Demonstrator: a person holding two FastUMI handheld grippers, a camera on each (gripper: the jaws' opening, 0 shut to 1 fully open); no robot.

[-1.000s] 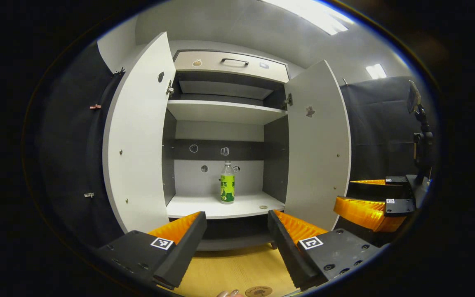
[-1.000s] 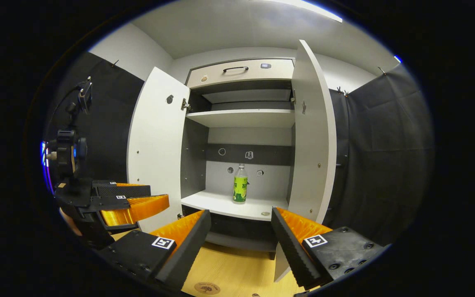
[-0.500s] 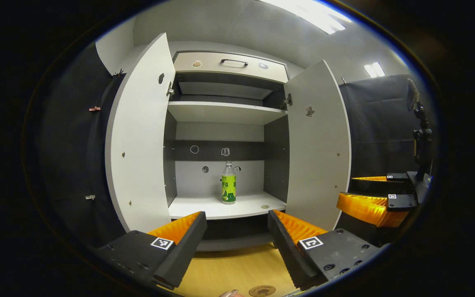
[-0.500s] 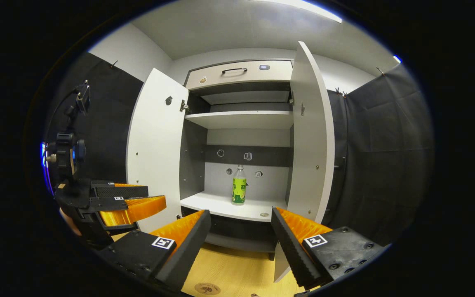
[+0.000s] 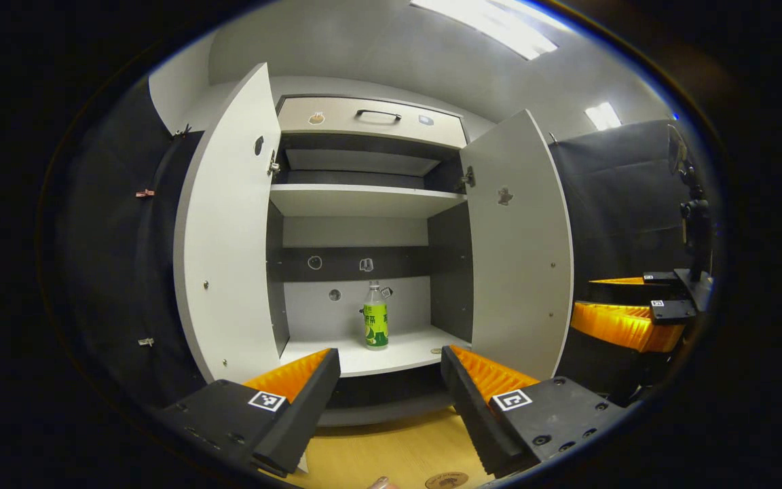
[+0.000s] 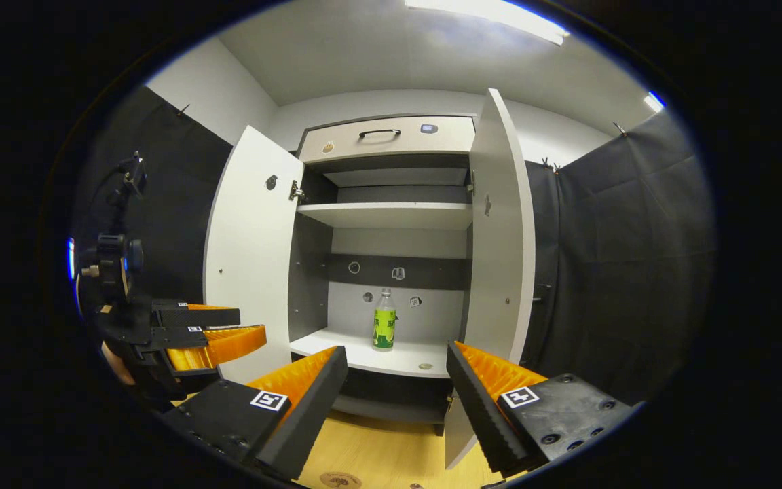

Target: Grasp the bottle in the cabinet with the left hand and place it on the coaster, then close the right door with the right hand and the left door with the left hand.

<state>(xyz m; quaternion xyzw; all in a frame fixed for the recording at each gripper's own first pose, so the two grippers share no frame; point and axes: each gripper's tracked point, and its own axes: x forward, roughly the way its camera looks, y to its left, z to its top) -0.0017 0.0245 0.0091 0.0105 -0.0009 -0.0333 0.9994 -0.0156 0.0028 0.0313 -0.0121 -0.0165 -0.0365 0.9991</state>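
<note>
A clear bottle [image 5: 375, 316] with a green label stands upright on the lower shelf of the white cabinet, near the back wall; in the right gripper view the bottle [image 6: 383, 329] stands mid-shelf. Both doors hang open: left door [image 5: 225, 238], right door [image 5: 520, 244]. My left gripper [image 5: 389, 353] is open and empty, well short of the shelf. My right gripper [image 6: 396, 350] is open too, with nothing between its fingers. Each shows in the other's view: the right gripper [image 5: 584, 302] beside the right door, the left gripper [image 6: 252, 324] before the left door [image 6: 248, 258]. A round coaster [image 5: 447, 480] lies on the wooden surface below.
Above the bottle run an upper shelf [image 5: 364, 197] and a drawer [image 5: 370, 119] with a dark handle. A small round disc [image 6: 425, 367] lies near the shelf's front edge. Black cloth walls flank the cabinet. The wooden surface [image 5: 377, 455] stretches in front of it.
The cabinet and bottle have slid lower and look slightly smaller in both views, as both cameras tipped up and drew back a little. Both grippers stayed open.
</note>
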